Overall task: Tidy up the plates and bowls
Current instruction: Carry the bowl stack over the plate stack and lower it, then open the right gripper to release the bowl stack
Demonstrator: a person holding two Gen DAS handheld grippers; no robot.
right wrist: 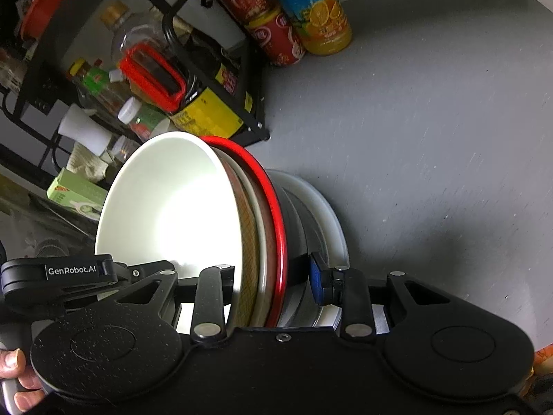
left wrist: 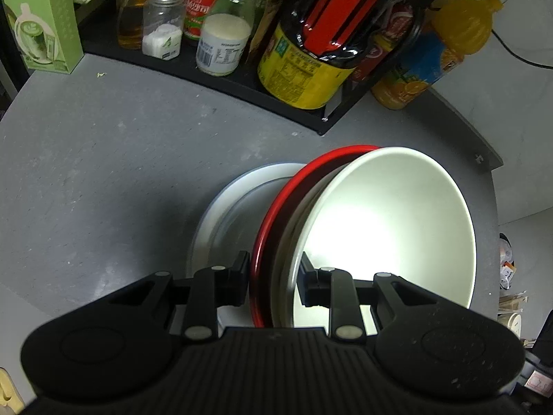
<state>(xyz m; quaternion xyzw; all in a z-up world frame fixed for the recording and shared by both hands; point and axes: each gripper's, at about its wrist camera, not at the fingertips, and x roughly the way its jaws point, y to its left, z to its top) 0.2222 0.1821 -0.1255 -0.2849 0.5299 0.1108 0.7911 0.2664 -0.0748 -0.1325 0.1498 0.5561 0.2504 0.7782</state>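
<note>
A stack of bowls is held up over the grey worktop (left wrist: 103, 180), tipped so its open side faces the cameras. The white bowl (left wrist: 387, 228) sits inside the red-rimmed bowl (left wrist: 273, 214), and a thin tan rim shows between them. A pale plate (left wrist: 221, 211) is under the stack, on its 9 o'clock side in the left wrist view; I cannot tell if the plate rests on the worktop. The left claw (left wrist: 274, 278) is only a little open and pinches the stacked rims at 6 o'clock, with one finger inside the white bowl and one outside the red rim. The right claw (right wrist: 273, 276) is also only a little open and pinches the rims on the other side, with its blue pad (right wrist: 319, 282) outside and its other finger inside the white bowl. A hand (right wrist: 15, 377) shows at 8 o'clock in the right wrist view. Farther out, at 12 o'clock in the left wrist view, a black rack (left wrist: 221, 79) holds jars and bottles, with a big dark bottle (left wrist: 311, 62) with a red handle. An orange juice bottle (left wrist: 435, 58) stands at 1 o'clock and a green carton (left wrist: 41, 24) at 11 o'clock. The wall behind is pale.
</note>
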